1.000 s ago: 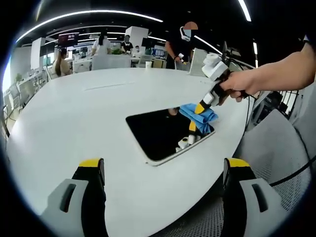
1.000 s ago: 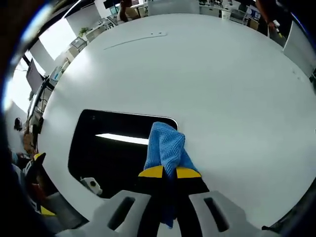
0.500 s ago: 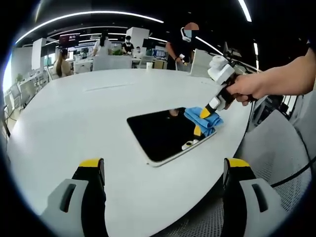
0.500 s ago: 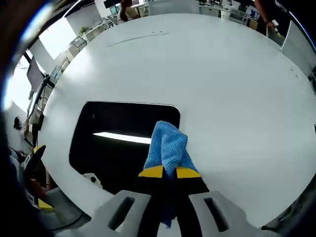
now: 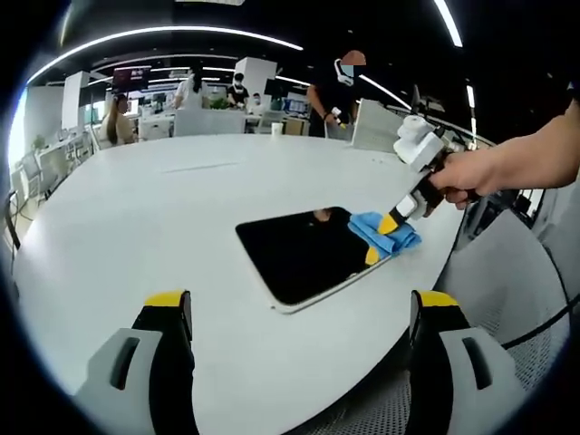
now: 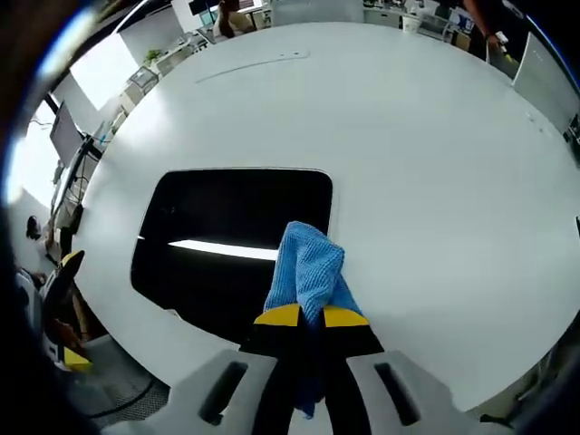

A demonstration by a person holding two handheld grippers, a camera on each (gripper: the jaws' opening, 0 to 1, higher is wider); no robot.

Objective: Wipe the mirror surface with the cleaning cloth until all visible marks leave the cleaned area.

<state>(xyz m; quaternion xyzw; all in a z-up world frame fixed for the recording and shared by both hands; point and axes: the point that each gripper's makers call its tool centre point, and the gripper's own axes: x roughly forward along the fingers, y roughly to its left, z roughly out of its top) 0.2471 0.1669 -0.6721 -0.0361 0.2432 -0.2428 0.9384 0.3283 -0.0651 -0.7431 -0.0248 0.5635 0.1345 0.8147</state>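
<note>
In the right gripper view my right gripper (image 6: 313, 317) rises from the bottom centre with its yellow-tipped jaws clamped together on the blue microfibre cleaning cloth (image 6: 308, 272). The cloth bunches up just above the jaw tips and rests on the near right part of the dark rectangular mirror with rounded corners (image 6: 227, 240). The mirror lies flat in the left-centre of that frame and reflects a bright strip of ceiling light across its middle.

In the left gripper view my left gripper (image 5: 294, 313) shows at the bottom, its two jaws standing wide apart with nothing between them, above the near edge of the counter. The mirror (image 5: 299, 254) sits in the centre of the frame, and the cloth (image 5: 385, 233) lies at its right end, pinched by my right gripper (image 5: 391, 224), which comes in from the right, held by my hand (image 5: 467, 172).

The wide white oval counter (image 5: 136, 208) carries the mirror. Beyond it, along the top of the left gripper view, is an open office with desks, curved ceiling lights, and several people standing or sitting.
</note>
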